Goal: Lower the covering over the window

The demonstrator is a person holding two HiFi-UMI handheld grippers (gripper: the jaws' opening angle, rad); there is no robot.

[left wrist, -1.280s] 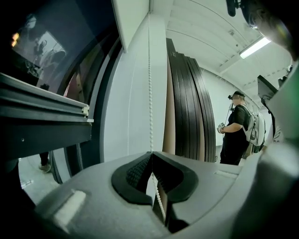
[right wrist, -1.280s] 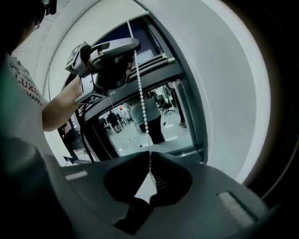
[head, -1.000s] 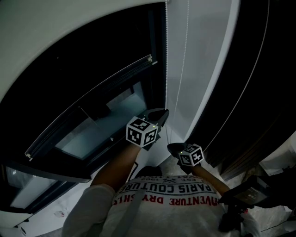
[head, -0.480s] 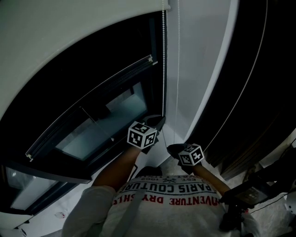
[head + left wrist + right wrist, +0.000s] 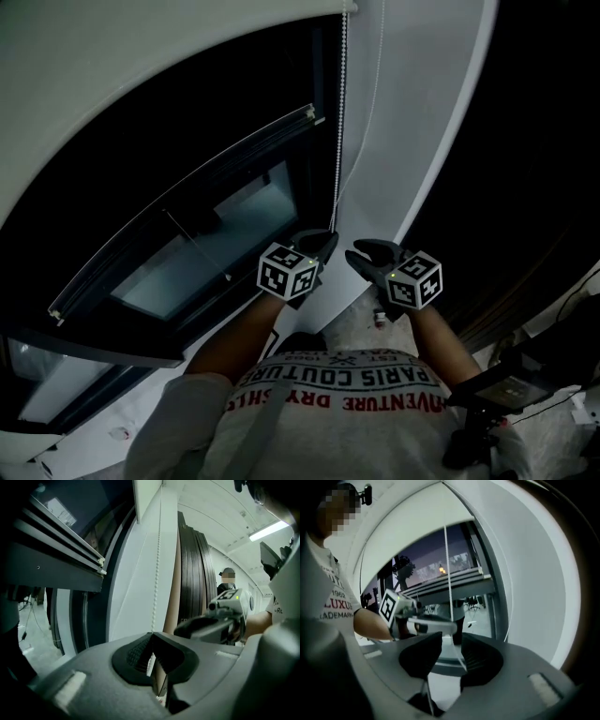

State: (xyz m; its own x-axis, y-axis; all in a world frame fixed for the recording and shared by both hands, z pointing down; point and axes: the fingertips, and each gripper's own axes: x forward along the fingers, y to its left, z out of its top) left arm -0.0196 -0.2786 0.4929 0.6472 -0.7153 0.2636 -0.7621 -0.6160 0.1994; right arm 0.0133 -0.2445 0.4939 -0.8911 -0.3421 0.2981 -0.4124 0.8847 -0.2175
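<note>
Fingers (image 5: 135,657) of left gripper (image 5: 152,635) clamp the bead chain (image 5: 156,573).

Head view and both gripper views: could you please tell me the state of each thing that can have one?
White roller blind: partly down; the dark window pane below it is uncovered.
White bead chain: hanging, with one strand pinched.
Left tongs: shut on the white bead chain.
Right tongs: open, jaws have just been opening; a chain strand runs between them, not pressed.

Two grippers (image 5: 323,242) (image 5: 366,251), one bead chain (image 5: 339,122), one blind (image 5: 141,56), one window (image 5: 220,234)
</note>
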